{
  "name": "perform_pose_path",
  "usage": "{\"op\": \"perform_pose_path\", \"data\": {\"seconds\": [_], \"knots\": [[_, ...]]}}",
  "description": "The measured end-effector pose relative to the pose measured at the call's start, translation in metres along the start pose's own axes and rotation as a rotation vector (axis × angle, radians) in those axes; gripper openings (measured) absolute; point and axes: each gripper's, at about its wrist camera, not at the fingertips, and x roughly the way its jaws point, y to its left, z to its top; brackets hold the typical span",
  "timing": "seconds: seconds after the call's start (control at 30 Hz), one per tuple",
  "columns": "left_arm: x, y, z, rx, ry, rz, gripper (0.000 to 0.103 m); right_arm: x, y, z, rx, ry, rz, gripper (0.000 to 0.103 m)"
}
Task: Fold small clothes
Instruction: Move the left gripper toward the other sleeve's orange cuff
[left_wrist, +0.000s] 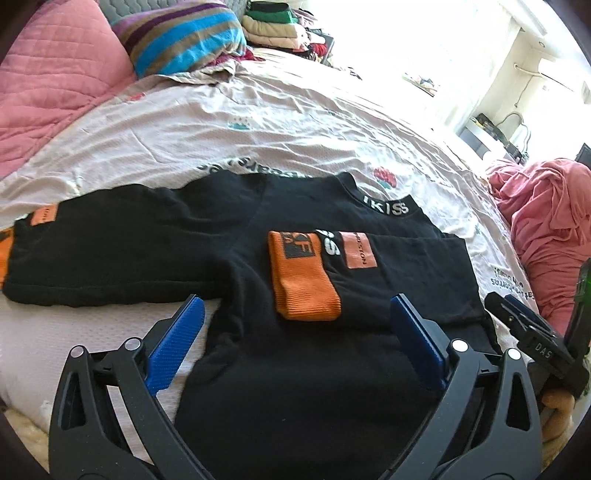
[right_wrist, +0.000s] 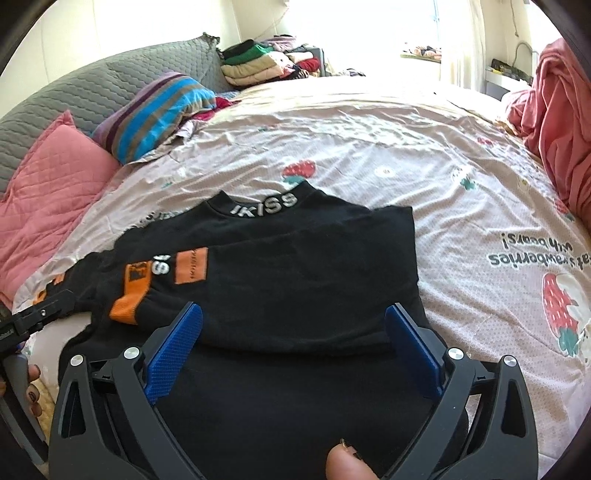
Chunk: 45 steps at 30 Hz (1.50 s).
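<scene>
A small black sweater (left_wrist: 177, 236) with orange cuffs and a lettered collar lies flat on the bed. Its right sleeve is folded across the chest, the orange cuff (left_wrist: 303, 280) on top. Its left sleeve stretches out to the left. My left gripper (left_wrist: 295, 317) is open and empty, just above the sweater's lower body. My right gripper (right_wrist: 293, 325) is open and empty over the sweater's (right_wrist: 295, 266) folded right side. The right gripper also shows at the right edge of the left wrist view (left_wrist: 532, 332).
The bed sheet (right_wrist: 369, 147) has a strawberry print. A pink quilted pillow (left_wrist: 48, 85) and a striped pillow (left_wrist: 184, 37) lie at the far left. A pink bundle of cloth (left_wrist: 550, 221) lies at the right. Folded clothes (right_wrist: 258, 62) are stacked at the far end.
</scene>
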Motion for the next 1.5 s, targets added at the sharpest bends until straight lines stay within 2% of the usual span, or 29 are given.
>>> {"op": "perform_pose_path", "data": {"seconds": [0.33,0.5,0.7,0.9,1.5], "knots": [[-0.023,0.029,0.001,-0.044,-0.043,0.038,0.093,-0.011,0.031,0.008,-0.043,-0.033,0.032,0.098],[-0.033,0.046,-0.001,-0.053,-0.073,0.108,0.093,-0.014,0.048,0.013,-0.074,-0.053,0.062,0.098],[-0.043,0.071,-0.002,-0.108,-0.089,0.129,0.093,-0.016,0.075,0.018,-0.125,-0.077,0.096,0.099],[-0.052,0.093,-0.003,-0.14,-0.111,0.193,0.093,-0.014,0.102,0.019,-0.175,-0.081,0.119,0.099],[-0.074,0.157,-0.011,-0.292,-0.151,0.253,0.093,-0.004,0.171,0.018,-0.281,-0.071,0.197,0.099]]}}
